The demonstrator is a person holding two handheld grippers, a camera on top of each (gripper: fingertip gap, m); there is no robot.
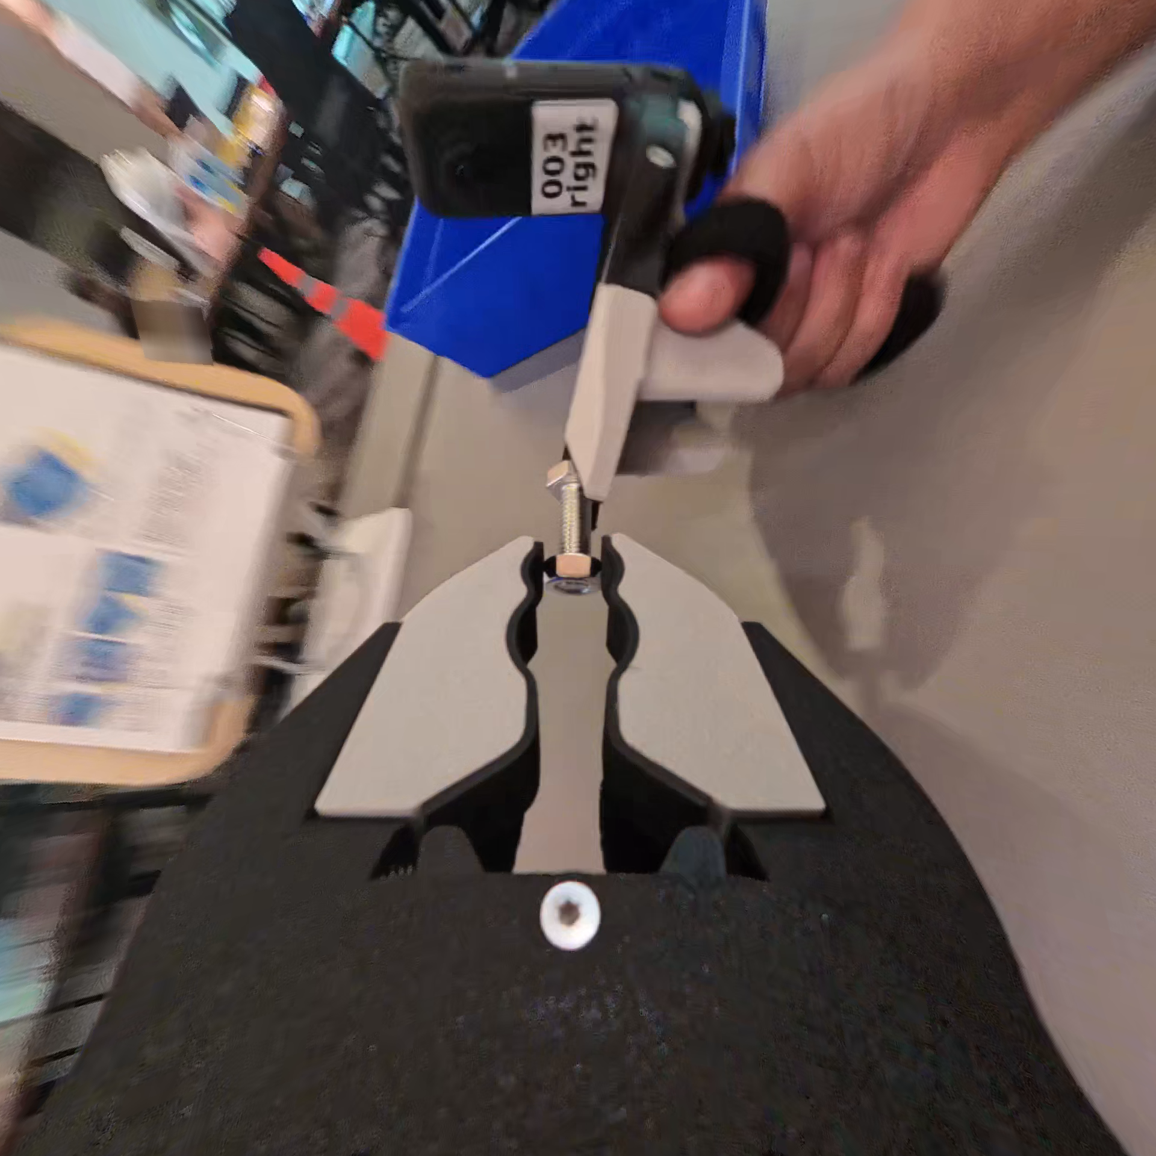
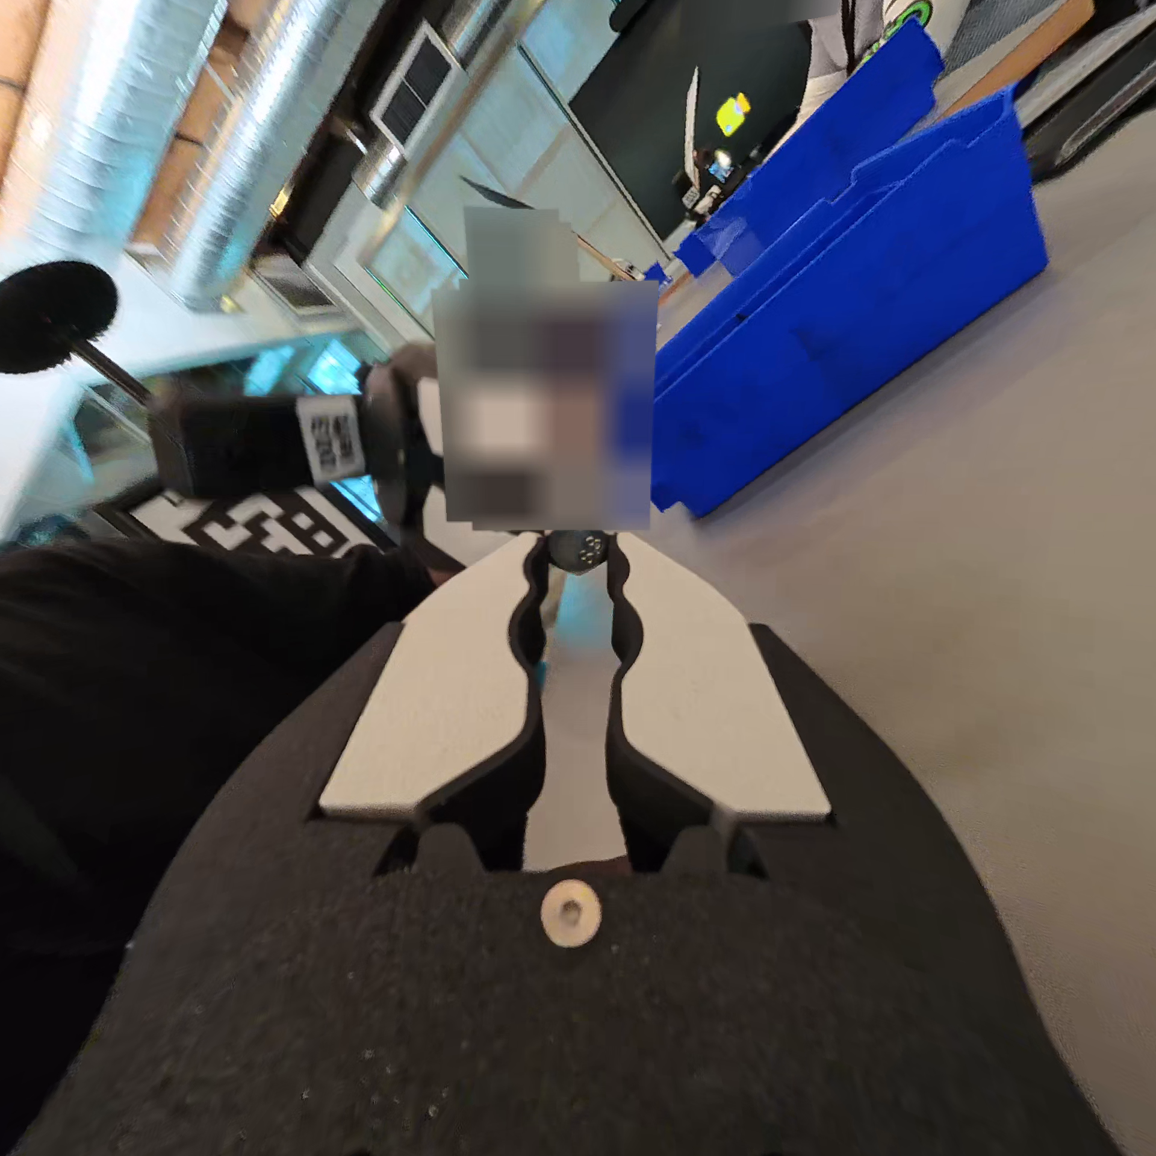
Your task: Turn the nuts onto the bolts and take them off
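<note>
We see a bright, shiny metal bolt with a threaded shank and a glossy metal nut. The left gripper has matt grey fingers with black lining. The bins look smooth blue plastic; the worktop is matt grey.

Silver nut and bolt; blue bins; grey-and-black fingers.

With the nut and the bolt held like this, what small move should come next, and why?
Probably a short twist of one gripper against the other. The left gripper is shut on the nut, which sits at the free end of the bolt. The right gripper grips the bolt's head end. Both parts are held in the air, so only turning remains; the direction cannot be told.
</note>
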